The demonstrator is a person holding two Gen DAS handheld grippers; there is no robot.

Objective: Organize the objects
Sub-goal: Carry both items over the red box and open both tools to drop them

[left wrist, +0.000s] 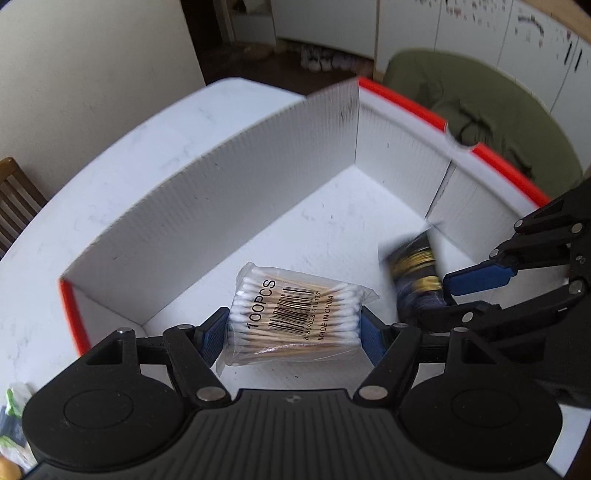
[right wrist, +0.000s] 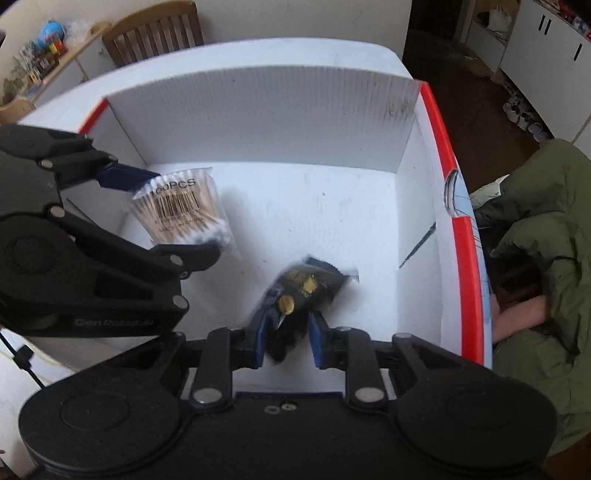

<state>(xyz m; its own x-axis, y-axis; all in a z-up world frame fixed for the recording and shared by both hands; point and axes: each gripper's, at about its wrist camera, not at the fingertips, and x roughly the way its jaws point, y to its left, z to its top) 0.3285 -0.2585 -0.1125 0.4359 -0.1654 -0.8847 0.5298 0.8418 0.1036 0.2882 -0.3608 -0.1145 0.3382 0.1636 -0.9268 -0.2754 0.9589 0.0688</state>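
Observation:
My left gripper (left wrist: 293,332) is shut on a clear pack of cotton swabs (left wrist: 295,317) marked 100PCS and holds it over the floor of a white box (left wrist: 221,195) with red rims. In the right wrist view the swab pack (right wrist: 183,210) hangs in the left gripper (right wrist: 173,214) at the left. My right gripper (right wrist: 286,339) is shut on a black and gold packet (right wrist: 299,291) low inside the same box (right wrist: 295,122). In the left wrist view the right gripper (left wrist: 448,291) holds that packet (left wrist: 415,273) at the right; it is blurred.
The box stands on a white round table (left wrist: 110,155). A wooden chair (right wrist: 155,33) and a cluttered shelf (right wrist: 40,55) stand beyond the table. An olive green jacket (right wrist: 546,236) lies to the right of the box. Small packets (left wrist: 11,424) lie at the table's near left.

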